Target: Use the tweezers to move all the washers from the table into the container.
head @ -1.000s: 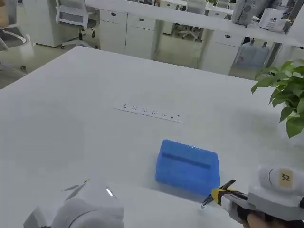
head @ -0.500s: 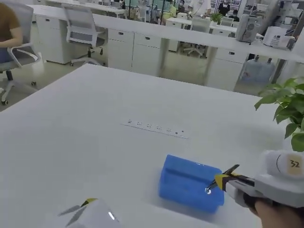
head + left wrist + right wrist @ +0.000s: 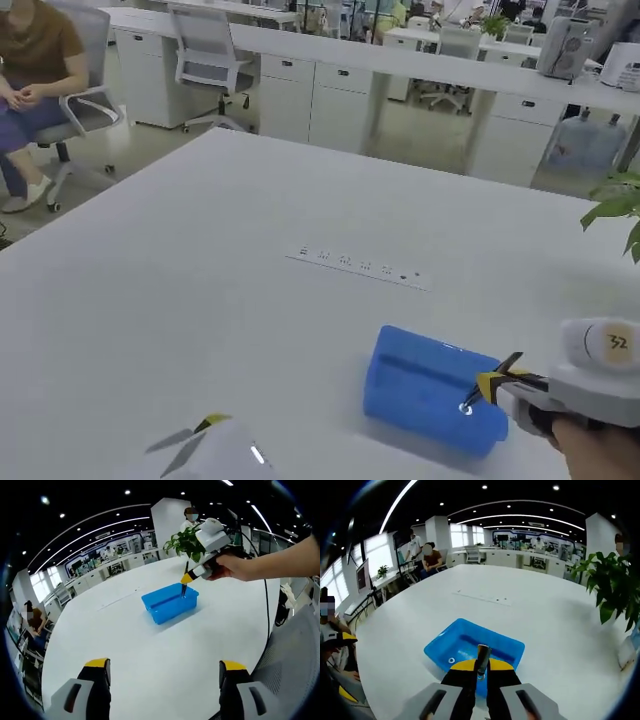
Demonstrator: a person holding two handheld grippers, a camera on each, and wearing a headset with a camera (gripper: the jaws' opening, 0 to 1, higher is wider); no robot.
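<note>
A blue container sits on the white table near its front right. My right gripper is shut on dark tweezers, whose tips hold a small washer over the container's near right part. In the right gripper view the tweezers stick out between the shut jaws above the container, and one washer lies inside it. My left gripper is open, low at the front left and well short of the container; its tips show in the head view.
A flush socket strip lies in the table behind the container. A potted plant stands at the right edge. Desks, office chairs and a seated person are beyond the table's far side.
My right gripper has carried the tweezers and washer from the table just in front of the container to above its inside. The head camera has tilted up a little.
</note>
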